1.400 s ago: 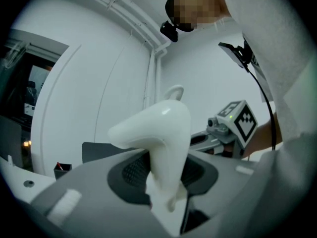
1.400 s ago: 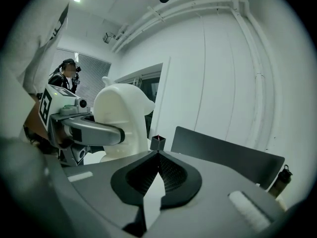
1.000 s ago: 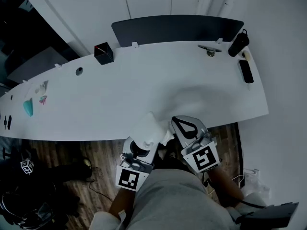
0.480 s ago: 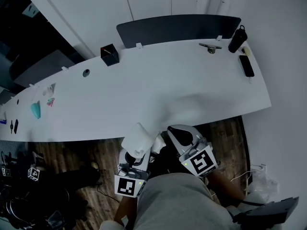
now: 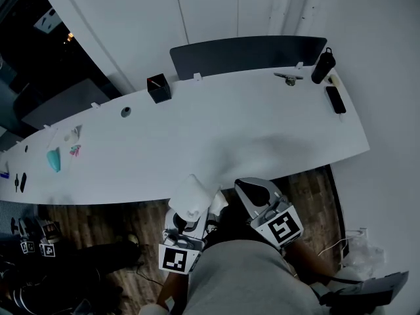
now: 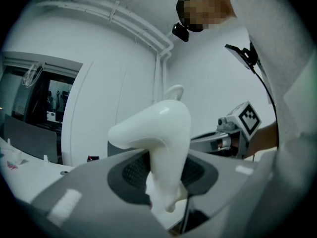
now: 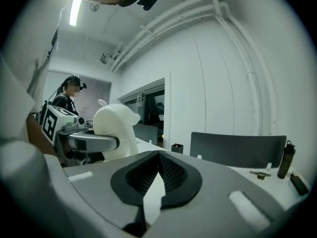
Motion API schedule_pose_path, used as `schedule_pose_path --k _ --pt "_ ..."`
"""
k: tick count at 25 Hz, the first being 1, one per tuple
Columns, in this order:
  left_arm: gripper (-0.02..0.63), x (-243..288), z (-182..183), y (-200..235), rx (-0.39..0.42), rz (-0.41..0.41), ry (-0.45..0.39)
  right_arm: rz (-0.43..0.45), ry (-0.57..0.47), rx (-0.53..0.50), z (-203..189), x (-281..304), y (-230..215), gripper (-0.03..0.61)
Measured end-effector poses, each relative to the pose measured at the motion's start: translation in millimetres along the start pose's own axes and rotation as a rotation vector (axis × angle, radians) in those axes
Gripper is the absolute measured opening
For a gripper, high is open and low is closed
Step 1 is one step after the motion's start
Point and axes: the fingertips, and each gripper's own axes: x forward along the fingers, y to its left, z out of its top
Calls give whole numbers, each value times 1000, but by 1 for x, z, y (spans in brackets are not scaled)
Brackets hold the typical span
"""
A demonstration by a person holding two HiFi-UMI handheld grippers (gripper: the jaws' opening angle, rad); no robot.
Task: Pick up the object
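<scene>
- Head view: my left hand-held gripper (image 5: pixel 189 215) is clamped on the white object (image 5: pixel 193 192). It holds the object off the surface (image 5: pixel 230 133), over the wood floor (image 5: pixel 131 218) just off the near edge. My right hand-held gripper (image 5: pixel 253 190) is just beside it. A black box (image 5: pixel 158 88), a bottle (image 5: pixel 323 66) and a phone (image 5: pixel 335 100) sit towards the far edge.
- Left gripper view: the jaws press on the white object's (image 6: pixel 161 130) lower part, and its rounded top rises above them. The right hand-held gripper (image 6: pixel 225 139) shows beyond, to the right.
- Right gripper view: the right hand-held gripper's (image 7: pixel 157 176) jaws meet with nothing between them. The white object (image 7: pixel 116 128) stands upright in the left hand-held gripper (image 7: pixel 94 142), at the left.
</scene>
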Motion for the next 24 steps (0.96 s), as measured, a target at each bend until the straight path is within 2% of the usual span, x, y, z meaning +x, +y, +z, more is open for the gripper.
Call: schedule_pose_path --k 7,11,15,19,24 --pt "141 2 2 -5 -2 -40 -18 -42 6 -66 9 -1 -2 2" --pt "141 2 5 -11 -16 -53 -19 -52 11 -46 7 -3 -1 2" --pt "140 2 4 -15 -9 -69 -24 -57 13 -73 8 -5 -3 2" --pt "141 5 5 -18 -34 -76 -26 -66 9 -46 7 -6 -3 2" --pt "140 7 5 -19 -18 -88 -20 -59 25 -99 12 -5 -5 2"
